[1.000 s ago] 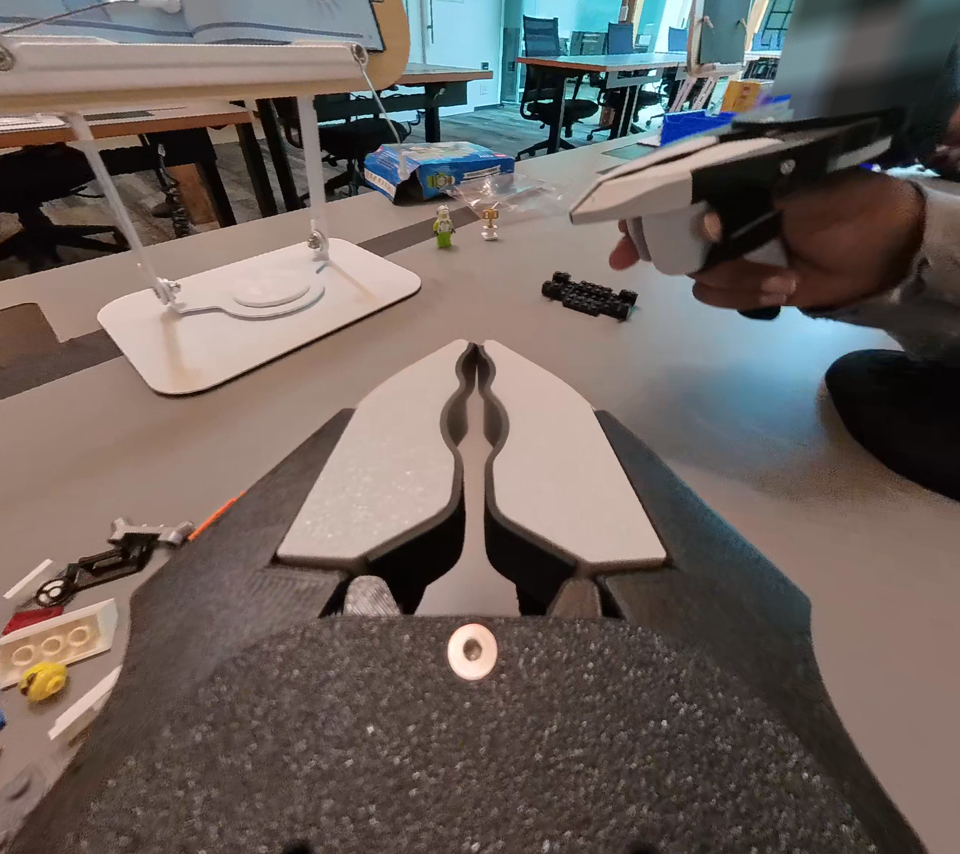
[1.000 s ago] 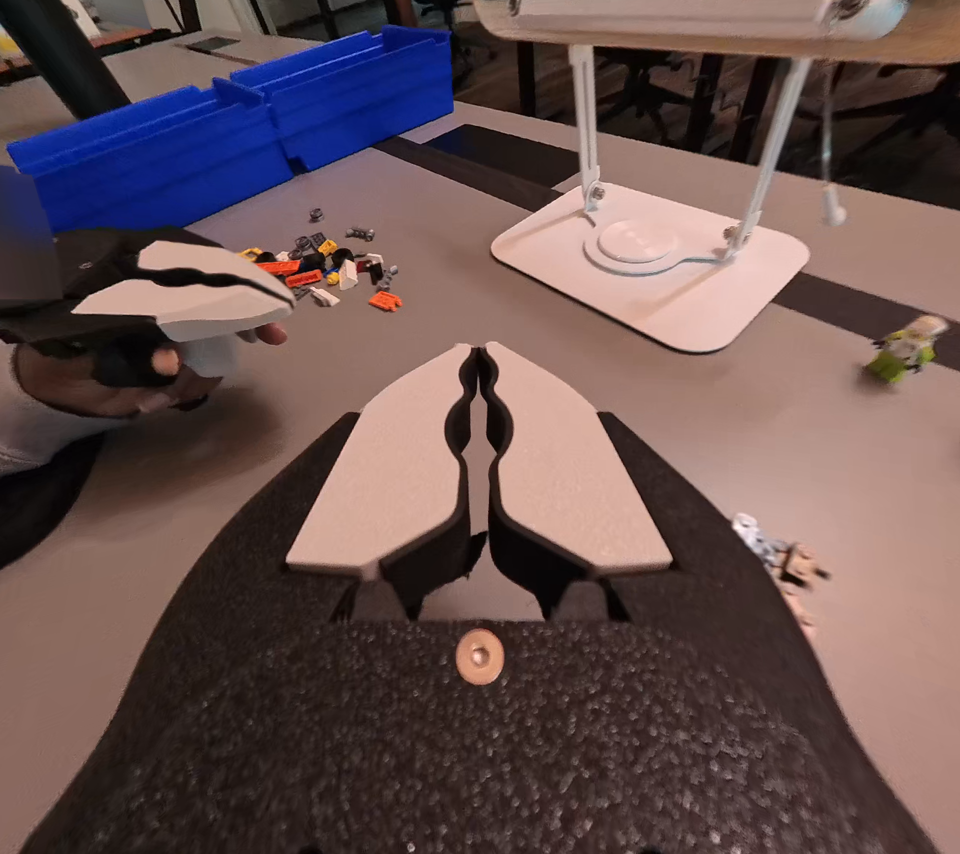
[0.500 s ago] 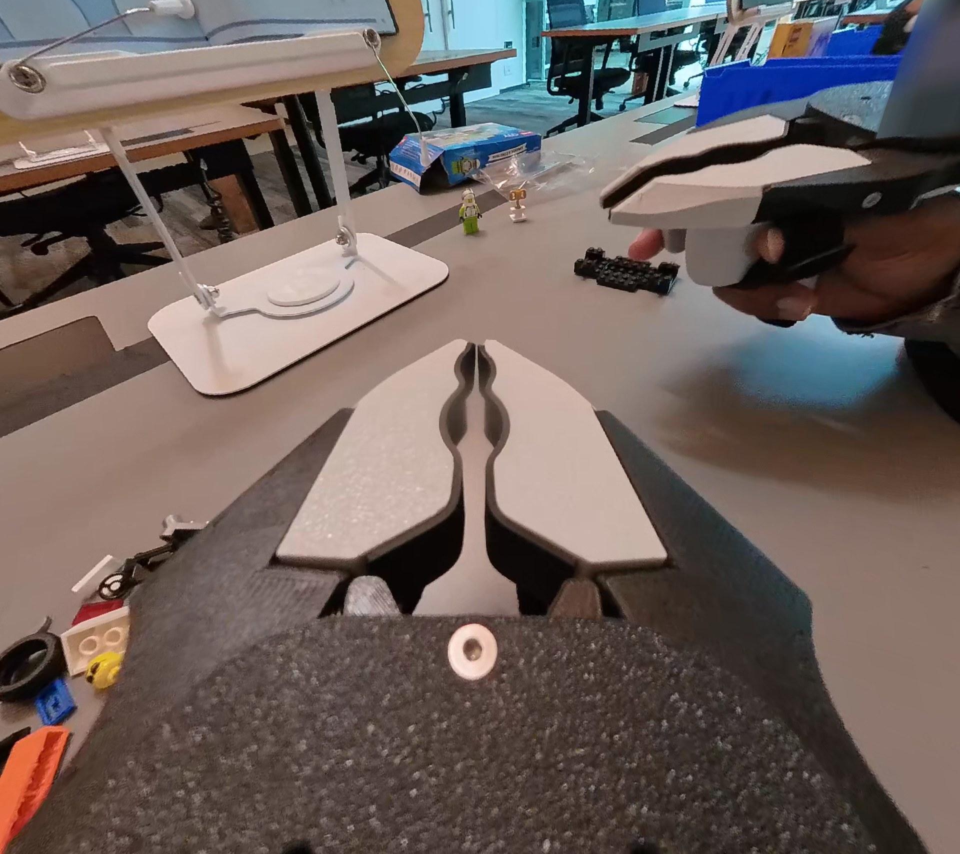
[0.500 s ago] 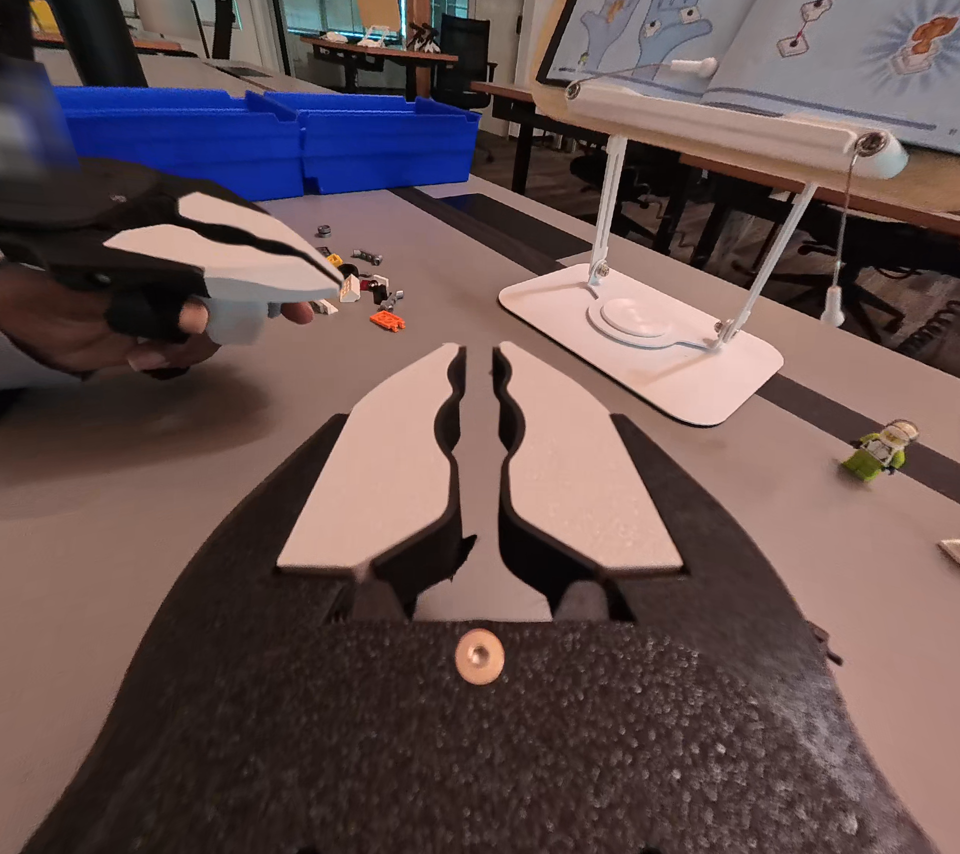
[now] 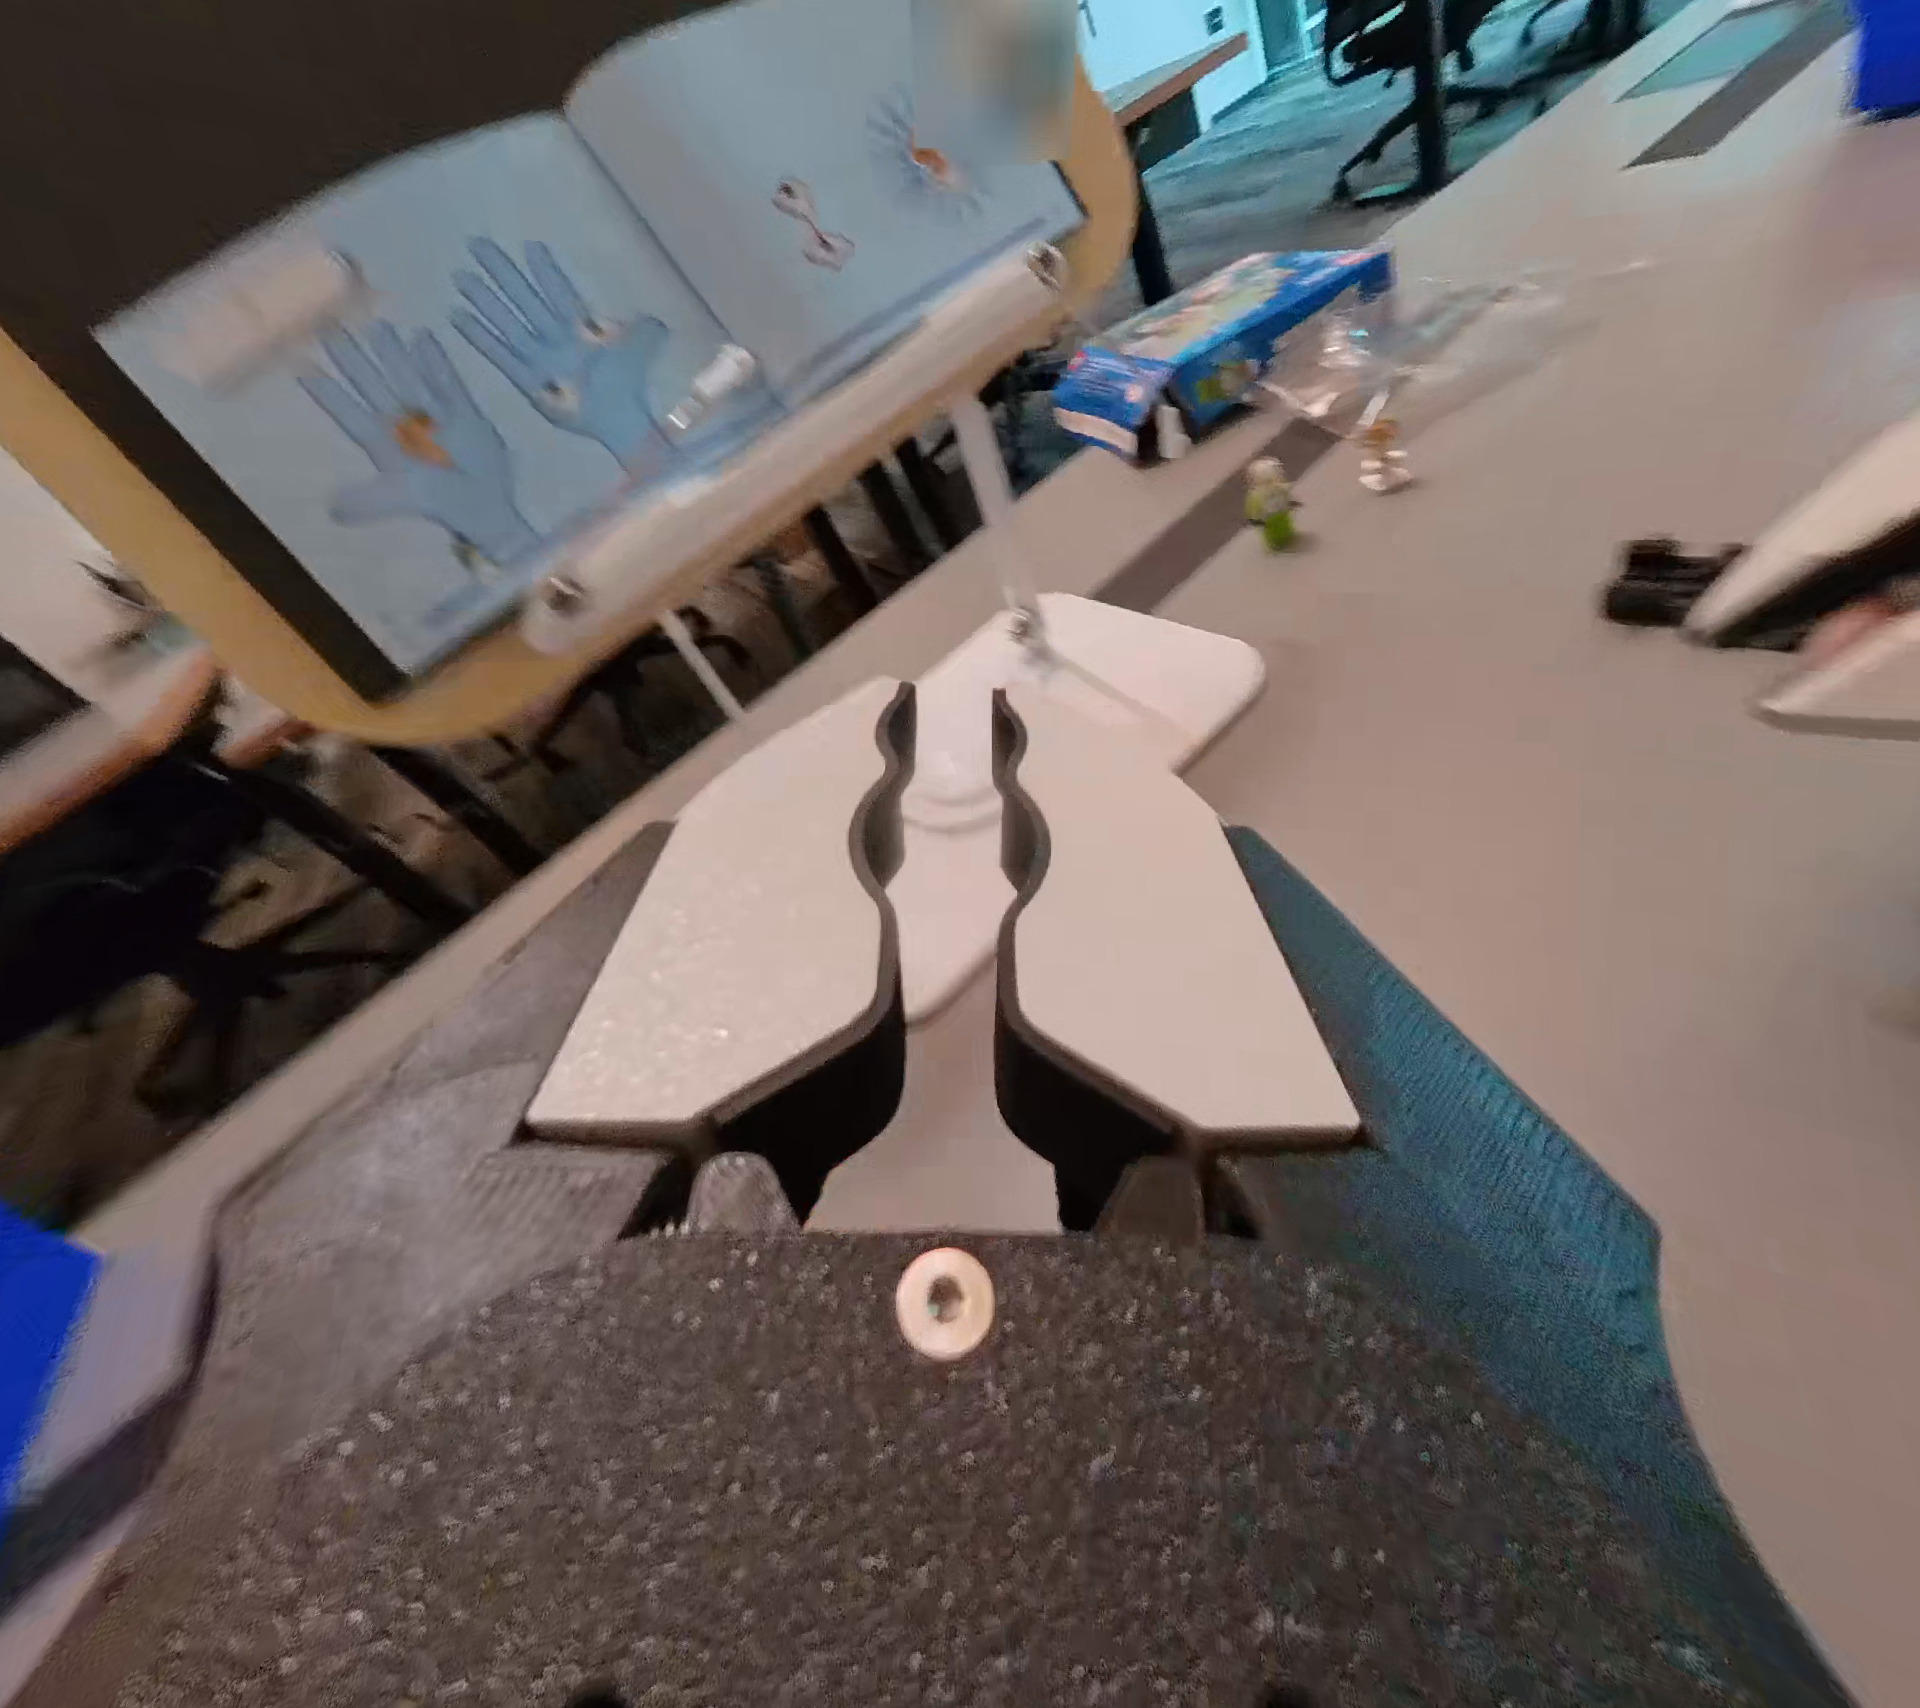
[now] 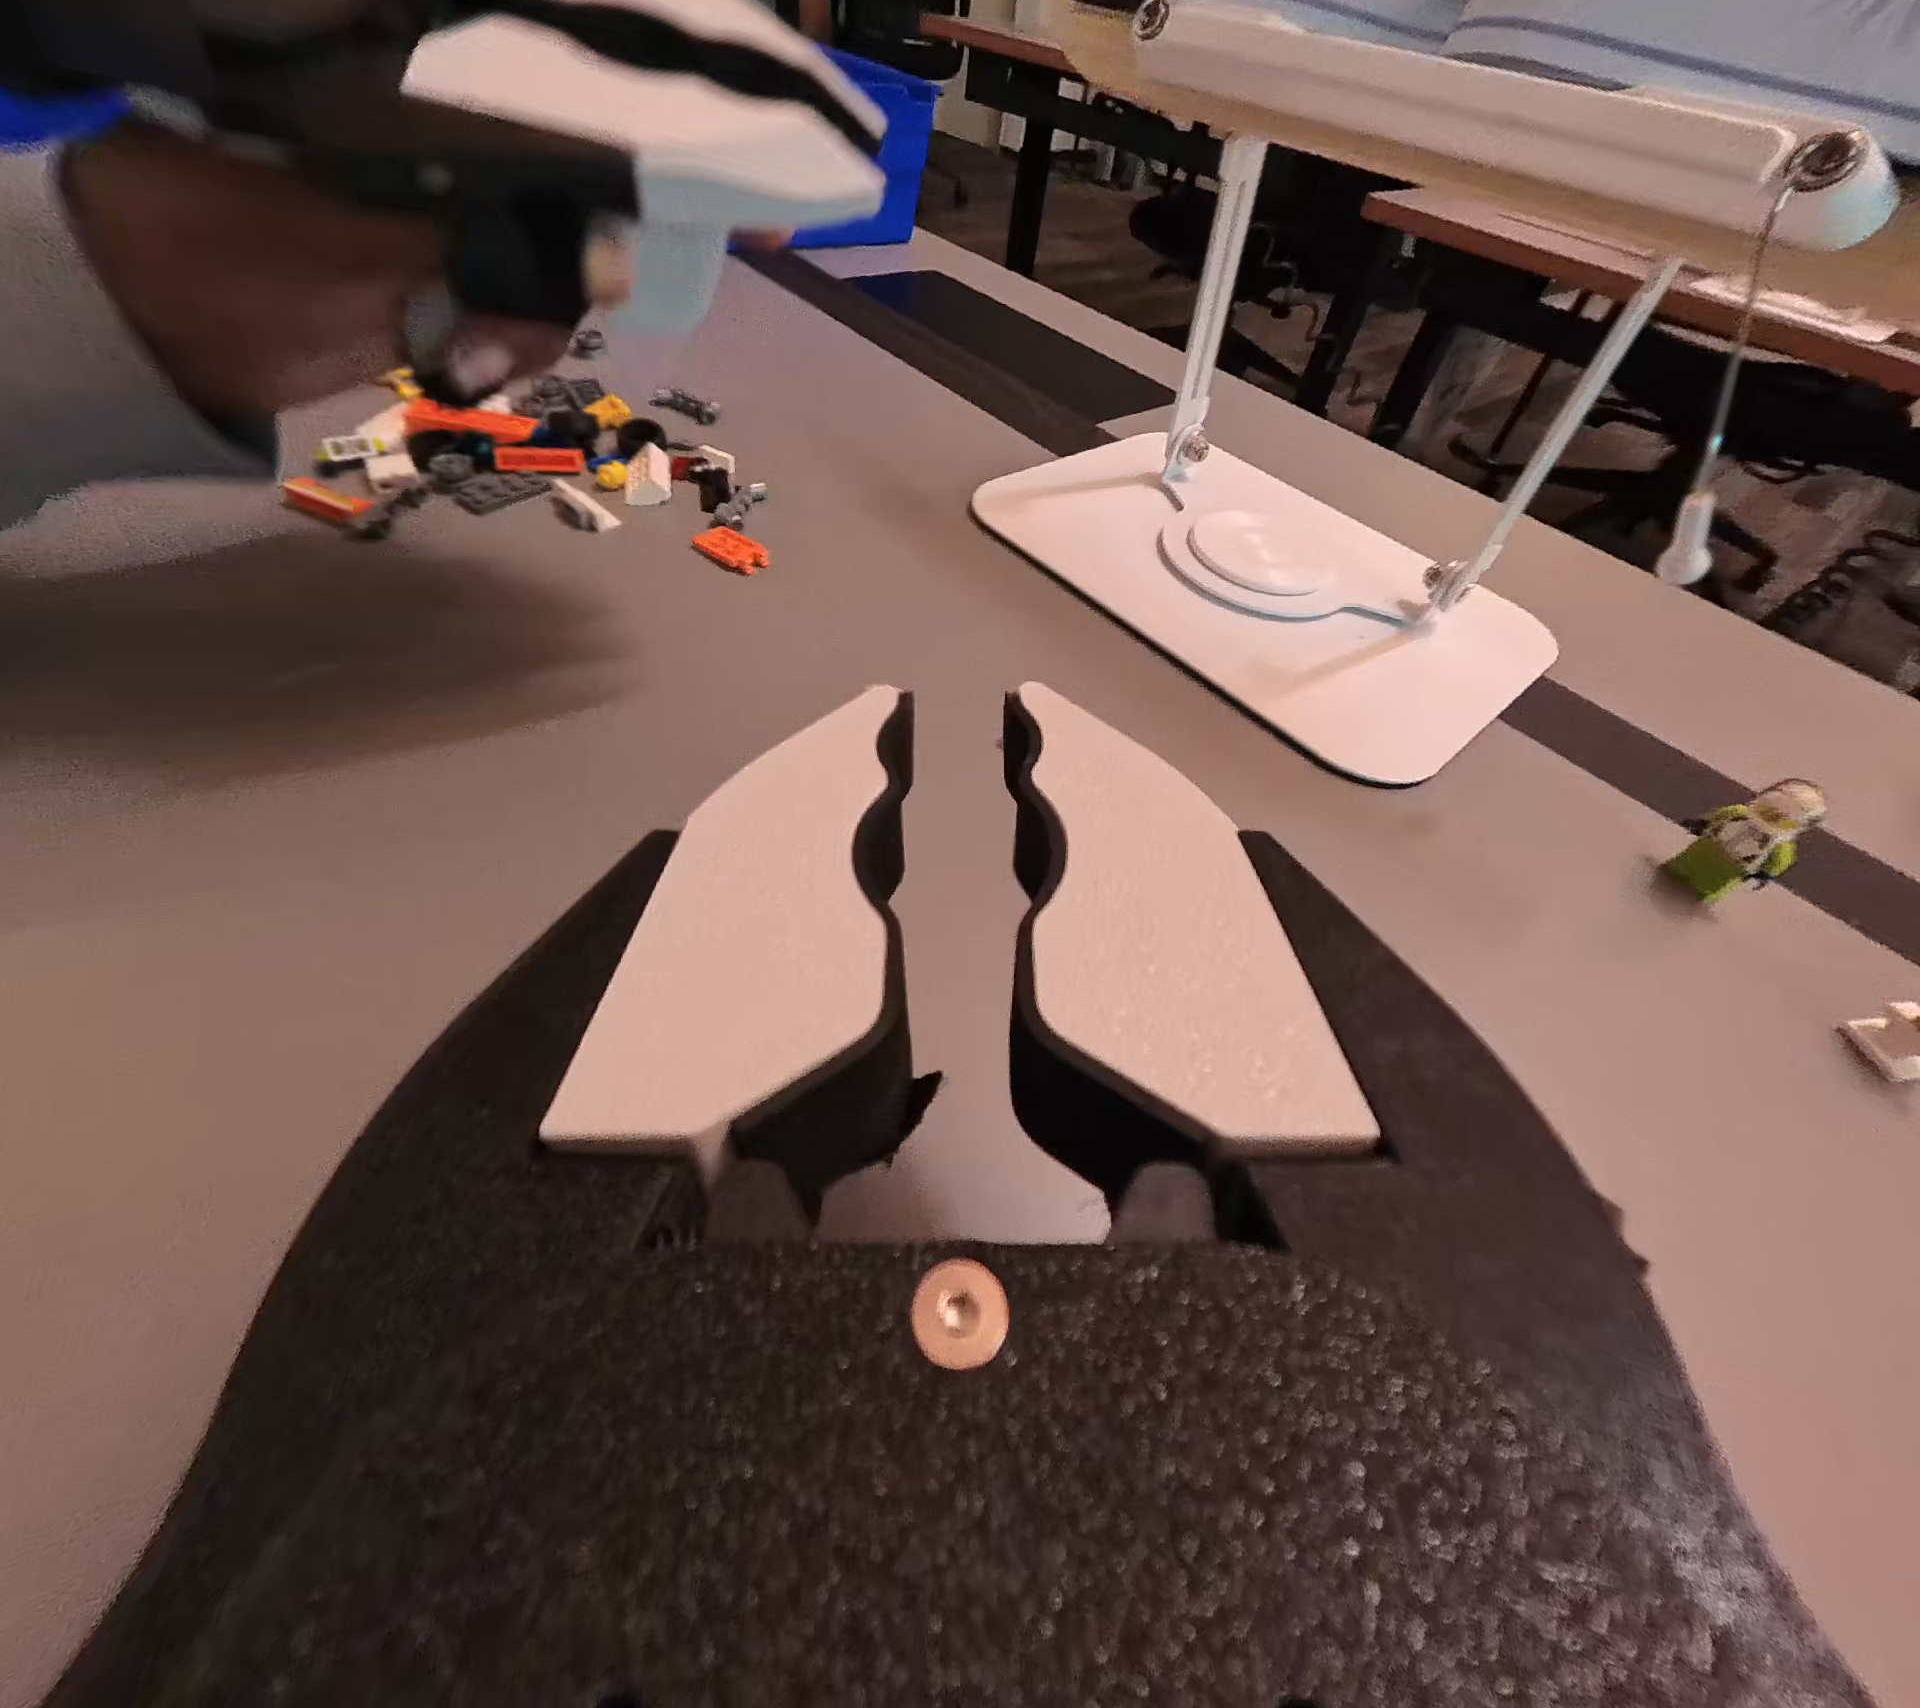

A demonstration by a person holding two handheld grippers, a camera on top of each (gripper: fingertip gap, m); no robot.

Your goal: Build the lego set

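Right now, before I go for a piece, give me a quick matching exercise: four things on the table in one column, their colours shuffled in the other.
Things:
1. stand base
2. toy figure
3. storage bin
4. studded plate

Colours:
A. blue
B. black
C. white
D. lime green

Pairs: 1-C, 2-D, 3-A, 4-B

Grey bench [image 6: 1039,432]; orange, white, yellow and dark grey loose bricks [image 6: 540,463]; lime-green minifigure [image 6: 1745,839]; white stand base [image 6: 1299,619]; blue box [image 5: 1226,344].
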